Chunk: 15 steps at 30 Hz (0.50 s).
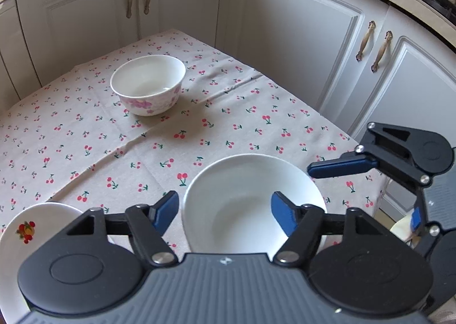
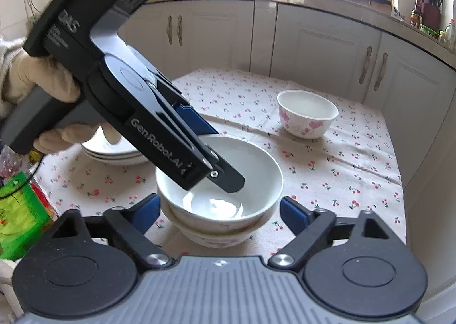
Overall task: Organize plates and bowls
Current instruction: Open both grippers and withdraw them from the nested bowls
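Bowls are sitting on a cherry-print tablecloth [image 2: 342,164] in two places. A plain white bowl [image 2: 225,181] is resting nested in a second bowl with pink flowers [image 2: 216,238]; this stack is lying at 6 o'clock of the right wrist view, directly ahead of the right gripper [image 2: 219,212]. A lone flowered bowl [image 2: 307,113] is standing well apart at 2 o'clock in that view, and at 11 o'clock in the left wrist view [image 1: 148,84].

The right gripper's blue pads are standing wide, one on each side of the stack, and are not pressing on it.

The left gripper [image 1: 225,212] is pointing steeply down over the white bowl [image 1: 253,201], with one finger [image 1: 285,215] hanging inside the bowl and the other [image 1: 165,212] just outside its rim at 9 o'clock. Its jaws are standing partly open, straddling the wall without pinching it. From the right wrist view, a gloved hand [image 2: 37,84] is gripping this tool's handle at 9 o'clock.

A stack of white plates [image 2: 114,153] is lying beside the bowls at 9 o'clock in the right wrist view; the top plate's fruit-printed rim [image 1: 31,227] is showing at 8 o'clock in the left wrist view.
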Each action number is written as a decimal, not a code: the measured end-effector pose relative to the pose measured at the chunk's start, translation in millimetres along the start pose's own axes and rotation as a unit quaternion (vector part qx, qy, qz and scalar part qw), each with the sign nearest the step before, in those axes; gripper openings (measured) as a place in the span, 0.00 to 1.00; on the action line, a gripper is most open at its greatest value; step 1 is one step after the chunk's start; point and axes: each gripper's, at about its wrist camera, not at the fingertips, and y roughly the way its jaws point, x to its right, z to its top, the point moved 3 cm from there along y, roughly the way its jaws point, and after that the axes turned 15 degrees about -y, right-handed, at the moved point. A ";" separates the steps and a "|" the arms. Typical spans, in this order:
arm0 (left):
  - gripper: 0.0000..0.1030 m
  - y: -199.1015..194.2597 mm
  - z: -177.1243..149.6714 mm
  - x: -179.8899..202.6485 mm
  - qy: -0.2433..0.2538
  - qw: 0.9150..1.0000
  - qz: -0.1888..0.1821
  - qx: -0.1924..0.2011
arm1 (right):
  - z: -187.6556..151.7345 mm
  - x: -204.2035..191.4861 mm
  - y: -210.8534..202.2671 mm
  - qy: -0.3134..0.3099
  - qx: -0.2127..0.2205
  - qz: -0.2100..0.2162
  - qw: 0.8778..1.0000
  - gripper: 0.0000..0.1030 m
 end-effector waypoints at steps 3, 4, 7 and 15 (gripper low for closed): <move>0.76 -6.0 3.3 -1.5 0.000 1.000 0.003 0.012 | 3.5 0.2 -3.7 -0.003 0.007 -0.004 1.000 0.94; 0.80 -8.7 5.3 -1.7 0.002 1.000 0.003 0.018 | 4.4 0.7 -5.1 -0.004 0.010 -0.005 1.000 0.95; 0.81 -16.5 14.1 -4.0 0.004 0.999 0.004 0.035 | 8.7 4.6 -7.7 -0.008 0.017 -0.007 1.000 0.96; 0.84 -22.0 44.6 -14.0 0.009 0.998 0.020 0.067 | 17.1 30.7 -8.6 -0.002 0.025 -0.021 0.999 0.96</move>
